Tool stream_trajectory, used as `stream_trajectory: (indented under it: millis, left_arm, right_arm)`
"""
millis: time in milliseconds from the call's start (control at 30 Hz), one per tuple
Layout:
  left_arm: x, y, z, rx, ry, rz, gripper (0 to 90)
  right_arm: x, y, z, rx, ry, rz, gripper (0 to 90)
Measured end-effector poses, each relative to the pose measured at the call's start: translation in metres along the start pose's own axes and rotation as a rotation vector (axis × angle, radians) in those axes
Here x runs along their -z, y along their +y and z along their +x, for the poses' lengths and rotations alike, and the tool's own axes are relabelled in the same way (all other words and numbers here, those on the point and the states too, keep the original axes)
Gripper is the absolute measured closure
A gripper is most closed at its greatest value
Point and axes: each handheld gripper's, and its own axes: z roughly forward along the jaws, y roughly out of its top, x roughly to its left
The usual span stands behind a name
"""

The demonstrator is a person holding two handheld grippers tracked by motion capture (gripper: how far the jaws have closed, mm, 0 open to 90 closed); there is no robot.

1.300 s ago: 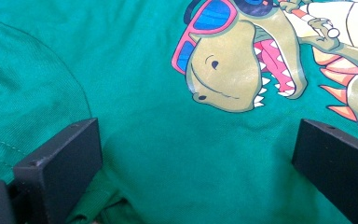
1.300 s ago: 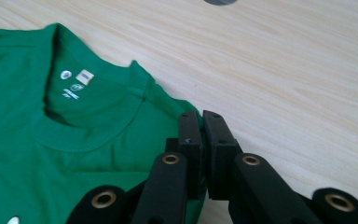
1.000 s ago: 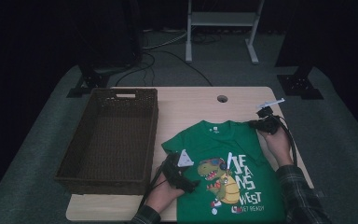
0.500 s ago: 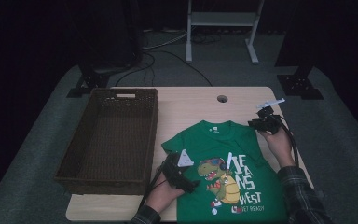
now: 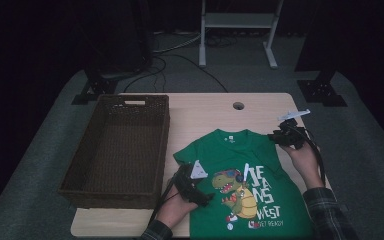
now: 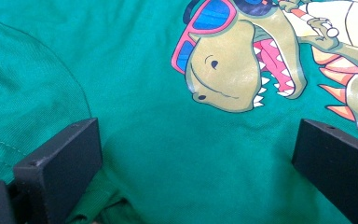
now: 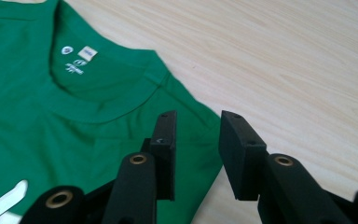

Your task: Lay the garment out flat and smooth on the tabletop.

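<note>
Right gripper [image 5: 279,136] fingers, just been opening, stand parted and empty above shirt [image 5: 260,200] shoulder, left gripper [image 5: 201,198] fingers spread wide on chest; regrip sleeve edge cleanly, keep left pinning.

Light wooden table [image 5: 210,117] with a basket and a shirt

A dark brown woven rectangular basket [image 5: 119,150] stood on the left half of the tabletop, a green cotton T-shirt with a dinosaur print [image 5: 242,187] lay flat at lower right, and a small round hole [image 5: 238,106] showed near the far edge, upper centre.
</note>
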Motion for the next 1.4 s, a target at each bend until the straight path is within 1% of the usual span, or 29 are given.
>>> stream_trajectory:
  millis: [100,233,400,533,567,633,733,833,933,1000,1067,1233,1400]
  left_arm:
    - [0.000,0.000,0.000,0.001,0.000,-0.001,0.6]
    - [0.000,0.000,0.000,0.001,0.000,-0.001,0.6]
    - [0.000,0.000,0.000,0.000,0.001,-0.001,0.6]
    - [0.000,0.000,0.000,-0.001,0.001,0.000,0.6]
    - [0.000,0.000,0.000,0.000,0.001,0.000,0.6]
    - [0.000,0.000,0.000,0.001,0.000,0.000,0.6]
    - [0.000,0.000,0.000,0.001,0.000,-0.001,0.6]
    - [0.000,0.000,0.000,0.001,0.000,-0.001,0.6]
    - [0.000,0.000,0.000,0.001,0.000,-0.001,0.6]
    - [0.000,0.000,0.000,0.001,0.000,-0.001,0.6]
    - [0.000,0.000,0.000,0.001,0.000,-0.001,0.6]
    - [0.000,0.000,0.000,0.001,0.000,-0.001,0.6]
    - [0.000,0.000,0.000,0.001,0.000,-0.001,0.6]
  right_arm:
    - [0.005,-0.005,0.005,0.000,0.008,-0.011,66.9]
    - [0.009,-0.012,0.011,0.000,0.010,-0.007,66.9]
    - [0.012,-0.021,0.016,-0.011,0.033,-0.013,66.9]
    - [0.015,-0.027,0.020,-0.010,0.046,-0.015,65.9]
    - [0.015,-0.029,0.020,-0.019,0.054,-0.016,65.9]
    - [0.016,-0.032,0.021,-0.023,0.059,-0.028,65.9]
    - [0.017,-0.037,0.023,-0.027,0.057,-0.030,66.0]
    - [0.015,-0.042,0.025,-0.022,0.054,-0.026,66.2]
    - [0.015,-0.047,0.027,-0.021,0.065,-0.023,66.3]
    - [0.014,-0.050,0.028,-0.024,0.075,-0.012,68.4]
    - [0.014,-0.053,0.029,-0.029,0.087,-0.018,70.2]
    - [0.013,-0.054,0.035,-0.009,0.107,-0.030,70.1]
    - [0.004,-0.055,0.043,0.017,0.114,-0.005,70.0]
